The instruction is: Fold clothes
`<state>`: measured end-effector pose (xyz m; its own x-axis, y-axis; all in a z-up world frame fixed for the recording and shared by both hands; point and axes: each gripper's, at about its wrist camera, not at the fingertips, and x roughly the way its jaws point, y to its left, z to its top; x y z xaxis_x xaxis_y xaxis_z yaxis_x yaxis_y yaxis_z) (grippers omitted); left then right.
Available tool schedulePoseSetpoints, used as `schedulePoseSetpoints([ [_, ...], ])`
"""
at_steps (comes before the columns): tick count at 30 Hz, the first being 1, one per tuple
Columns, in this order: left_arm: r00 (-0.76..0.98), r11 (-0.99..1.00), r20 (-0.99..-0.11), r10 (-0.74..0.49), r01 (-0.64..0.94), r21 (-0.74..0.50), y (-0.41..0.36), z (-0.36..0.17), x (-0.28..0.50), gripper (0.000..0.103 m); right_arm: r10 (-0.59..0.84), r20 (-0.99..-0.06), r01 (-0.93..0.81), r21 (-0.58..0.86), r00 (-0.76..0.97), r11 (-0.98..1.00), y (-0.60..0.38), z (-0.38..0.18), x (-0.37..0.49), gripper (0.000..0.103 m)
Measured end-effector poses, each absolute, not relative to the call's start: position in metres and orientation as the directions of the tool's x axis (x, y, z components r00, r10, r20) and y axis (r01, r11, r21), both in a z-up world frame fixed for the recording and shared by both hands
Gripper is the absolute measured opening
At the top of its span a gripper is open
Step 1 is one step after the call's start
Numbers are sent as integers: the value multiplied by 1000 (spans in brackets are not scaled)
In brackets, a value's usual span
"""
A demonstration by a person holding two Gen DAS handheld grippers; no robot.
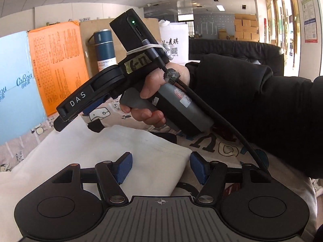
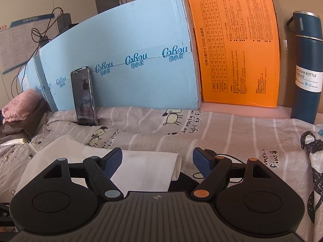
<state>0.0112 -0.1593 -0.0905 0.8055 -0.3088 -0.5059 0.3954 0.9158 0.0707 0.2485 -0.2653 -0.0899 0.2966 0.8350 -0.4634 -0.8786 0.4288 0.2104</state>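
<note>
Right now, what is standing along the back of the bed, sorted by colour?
Light blue cardboard box: 1
Orange cardboard box: 1
Brown cardboard box: 1
Dark blue steel vacuum bottle: 1
Black smartphone: 1
Total: 5

- White garment [image 1: 113,157]: near part hidden under the left gripper [image 1: 160,166] body; left side cut off by the frame edge.
- Right gripper [image 1: 80,119]: fingertips in the left wrist view largely hidden behind its own housing; jaw gap not legible there.
- Vacuum bottle [image 2: 306,68]: small label print too small to read.
- Orange box [image 2: 236,46]: table text too small to read.
- Pink cloth [image 2: 19,105]: cut off at the left edge.
- Wall posters [image 2: 14,46], far left: blurred.
</note>
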Motion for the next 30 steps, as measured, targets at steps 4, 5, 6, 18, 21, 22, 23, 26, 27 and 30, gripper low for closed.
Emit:
schedulePoseSetpoints([
  [4, 798, 923, -513, -316, 383, 28, -152, -91, 15, 58, 832, -477, -882, 212, 283, 421, -261, -96, 250, 75],
  [5, 799, 923, -513, -315, 383, 29, -152, -91, 14, 56, 832, -479, -882, 213, 280, 420, -260, -97, 251, 75],
  [6, 799, 924, -513, -314, 382, 30, -153, -92, 14, 54, 832, -481, -883, 214, 278, 418, -259, -98, 251, 75],
  [18, 793, 904, -531, -299, 414, 109, -167, -92, 8, 54, 831, -498, -893, 215, 247, 395, -251, -106, 252, 75],
  [21, 789, 908, -536, -301, 408, 91, -167, -92, 12, 53, 833, -496, -896, 212, 245, 390, -249, -106, 252, 75],
  [22, 790, 909, -535, -300, 406, 89, -168, -92, 11, 53, 834, -495, -897, 213, 244, 389, -249, -106, 252, 75],
  [23, 791, 911, -534, -299, 404, 87, -168, -92, 11, 51, 834, -494, -897, 213, 243, 388, -248, -106, 252, 75],
  [26, 792, 916, -530, -303, 395, 67, -165, -90, 12, 45, 838, -489, -896, 221, 241, 386, -249, -106, 253, 73],
  [27, 792, 917, -529, -306, 394, 60, -164, -90, 13, 40, 839, -487, -895, 221, 243, 388, -250, -106, 253, 72],
  [30, 786, 913, -522, -331, 407, 34, -162, -87, 13, 22, 841, -479, -895, 215, 252, 391, -251, -106, 252, 60],
])
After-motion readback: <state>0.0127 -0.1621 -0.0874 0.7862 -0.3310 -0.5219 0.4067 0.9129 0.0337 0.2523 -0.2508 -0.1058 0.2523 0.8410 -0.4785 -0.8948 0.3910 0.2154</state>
